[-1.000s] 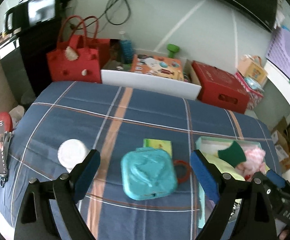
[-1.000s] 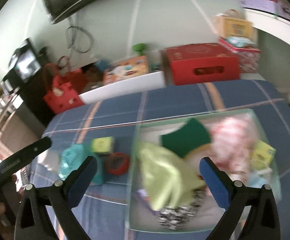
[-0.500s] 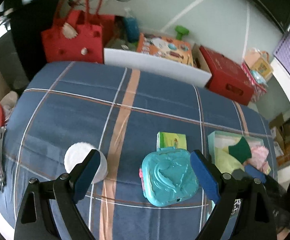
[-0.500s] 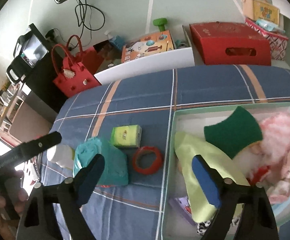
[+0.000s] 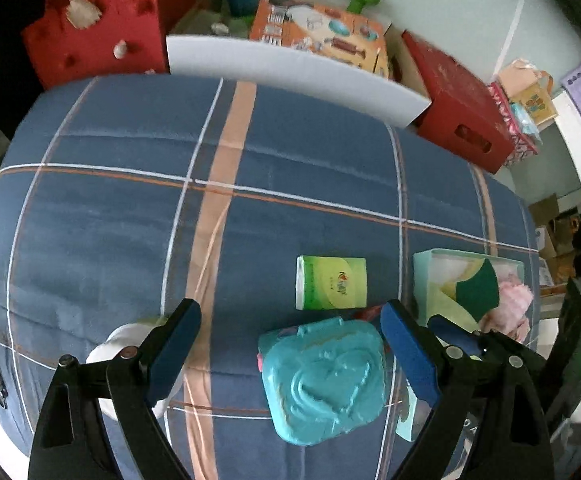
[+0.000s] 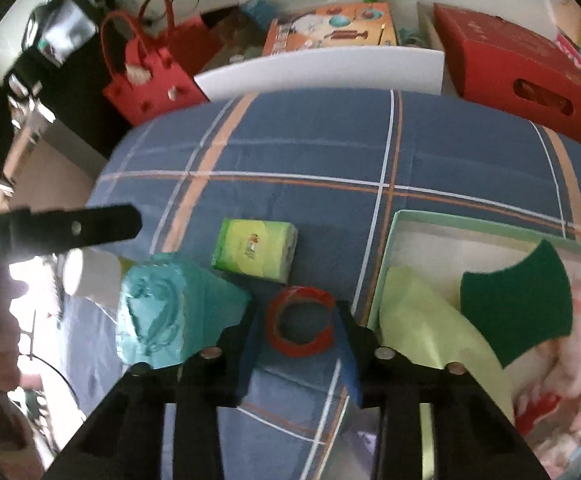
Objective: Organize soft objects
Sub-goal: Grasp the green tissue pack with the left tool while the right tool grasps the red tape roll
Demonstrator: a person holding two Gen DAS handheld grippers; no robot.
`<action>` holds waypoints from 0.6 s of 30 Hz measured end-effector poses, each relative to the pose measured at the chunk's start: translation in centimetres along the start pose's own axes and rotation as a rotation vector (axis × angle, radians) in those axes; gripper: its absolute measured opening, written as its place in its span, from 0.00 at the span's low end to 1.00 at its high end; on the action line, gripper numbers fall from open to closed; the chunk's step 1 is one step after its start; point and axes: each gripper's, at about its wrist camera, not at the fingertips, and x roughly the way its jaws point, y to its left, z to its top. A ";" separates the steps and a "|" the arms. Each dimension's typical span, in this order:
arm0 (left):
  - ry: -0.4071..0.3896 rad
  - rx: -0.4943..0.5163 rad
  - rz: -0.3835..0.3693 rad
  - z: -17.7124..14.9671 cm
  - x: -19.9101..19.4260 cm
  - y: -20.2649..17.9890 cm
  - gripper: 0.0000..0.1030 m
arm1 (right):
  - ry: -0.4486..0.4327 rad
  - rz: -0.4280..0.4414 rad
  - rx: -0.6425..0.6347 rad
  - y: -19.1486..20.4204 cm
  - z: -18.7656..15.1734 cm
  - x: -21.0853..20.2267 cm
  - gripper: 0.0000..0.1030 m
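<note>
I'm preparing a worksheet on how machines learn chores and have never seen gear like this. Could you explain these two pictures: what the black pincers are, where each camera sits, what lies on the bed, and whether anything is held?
There is no robot here. A person carries a hand-held gripper in each hand, and each gripper has a wide-angle camera looking forward along its two fingers. One picture comes from the left gripper, the other from the right gripper.

On the blue plaid bedcover lie a turquoise case, a green tissue pack, a red ring and a white roll. A pale green box holds a green sponge and soft cloths.

The left fingers stand wide apart over the turquoise case, gripping nothing. The right fingers are closing around the red ring; whether they press it yet is unclear.
</note>
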 end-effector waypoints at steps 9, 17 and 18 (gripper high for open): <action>0.121 -0.014 0.001 1.8 3.6 -0.4 0.89 | 0.104 -0.062 -0.079 0.2 1.1 2.8 0.30; 0.188 -0.032 0.022 2.6 5.9 -0.6 0.89 | 0.161 -0.103 -0.123 0.4 1.4 4.5 0.30; 0.194 -0.035 0.024 2.9 6.2 -0.5 0.89 | 0.165 -0.110 -0.127 0.5 1.4 4.7 0.30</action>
